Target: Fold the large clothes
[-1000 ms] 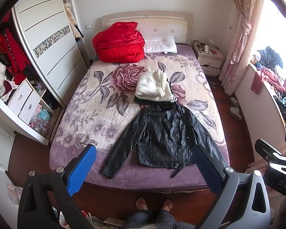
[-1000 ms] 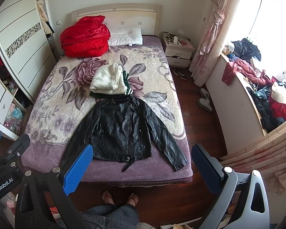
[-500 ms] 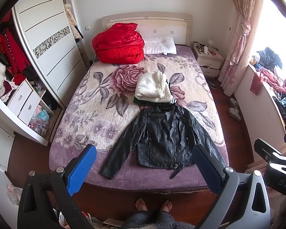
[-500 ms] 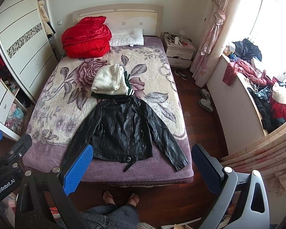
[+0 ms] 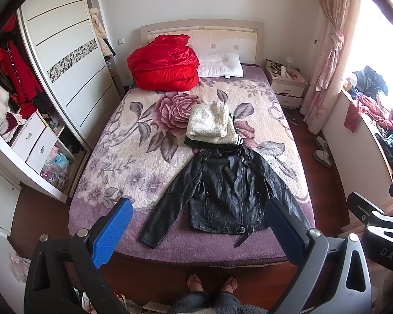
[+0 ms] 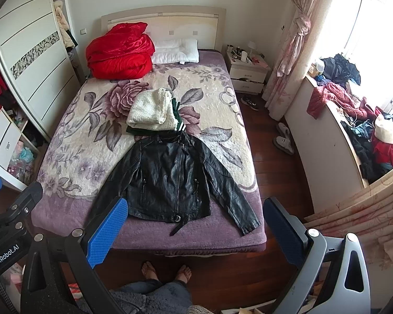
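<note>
A black leather jacket (image 5: 228,193) lies flat and front up at the foot of the bed, sleeves spread; it also shows in the right wrist view (image 6: 173,180). Behind its collar sits a stack of folded clothes with a white fluffy one on top (image 5: 211,125) (image 6: 152,112). My left gripper (image 5: 196,225) is open and empty, held high above the bed's foot edge. My right gripper (image 6: 194,225) is open and empty too, at about the same height to the right.
The bed (image 5: 123,141) has a floral blanket, a red quilt bundle (image 5: 165,65) and a white pillow (image 5: 220,64) at the head. A wardrobe (image 5: 65,73) stands left, a nightstand (image 5: 288,83) and a clothes-strewn ledge (image 6: 353,120) right. My feet (image 6: 165,269) stand at the bed's foot.
Both views have drifted slightly, so the bed sits a little lower in frame. Both grippers stay open and the jacket has not moved.
</note>
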`<state>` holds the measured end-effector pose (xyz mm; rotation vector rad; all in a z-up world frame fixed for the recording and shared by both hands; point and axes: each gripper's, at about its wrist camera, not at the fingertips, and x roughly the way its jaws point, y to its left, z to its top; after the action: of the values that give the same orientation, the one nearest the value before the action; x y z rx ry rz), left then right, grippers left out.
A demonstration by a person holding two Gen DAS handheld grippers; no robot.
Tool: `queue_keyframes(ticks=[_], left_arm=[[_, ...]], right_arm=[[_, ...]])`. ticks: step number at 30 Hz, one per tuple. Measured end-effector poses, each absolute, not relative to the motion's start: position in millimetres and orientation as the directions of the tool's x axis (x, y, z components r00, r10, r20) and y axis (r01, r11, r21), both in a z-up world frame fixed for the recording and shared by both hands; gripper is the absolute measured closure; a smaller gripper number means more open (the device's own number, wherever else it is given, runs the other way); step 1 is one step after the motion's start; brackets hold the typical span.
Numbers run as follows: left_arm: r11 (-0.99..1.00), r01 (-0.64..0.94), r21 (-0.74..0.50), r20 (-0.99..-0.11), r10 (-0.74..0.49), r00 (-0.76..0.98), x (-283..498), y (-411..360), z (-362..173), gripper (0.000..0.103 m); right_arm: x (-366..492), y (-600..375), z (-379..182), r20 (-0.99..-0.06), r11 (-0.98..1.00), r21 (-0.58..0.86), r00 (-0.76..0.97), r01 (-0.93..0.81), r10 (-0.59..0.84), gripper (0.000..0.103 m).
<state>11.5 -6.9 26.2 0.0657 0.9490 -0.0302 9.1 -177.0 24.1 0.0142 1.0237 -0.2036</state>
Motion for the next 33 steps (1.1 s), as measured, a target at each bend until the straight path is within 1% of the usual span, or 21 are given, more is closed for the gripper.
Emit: queue_keyframes(ticks=[19,33], left_arm=[[0.998,0.052,0.040,-0.799,0.001,0.601,12.1,-3.1,32.8,0.000],[0.998,0.056,0.036,-0.802,-0.005,0.597,8.1,3.6,23.0,0.000]], right_arm=[[9.6,-171.3,22.9,-0.847,0.982,-0.081,0.507,0.174,-0.159,0.000],[13.1,-169.3,30.8,-0.851,0.982,-0.074,0.503,0.175,-0.154,0.000]])
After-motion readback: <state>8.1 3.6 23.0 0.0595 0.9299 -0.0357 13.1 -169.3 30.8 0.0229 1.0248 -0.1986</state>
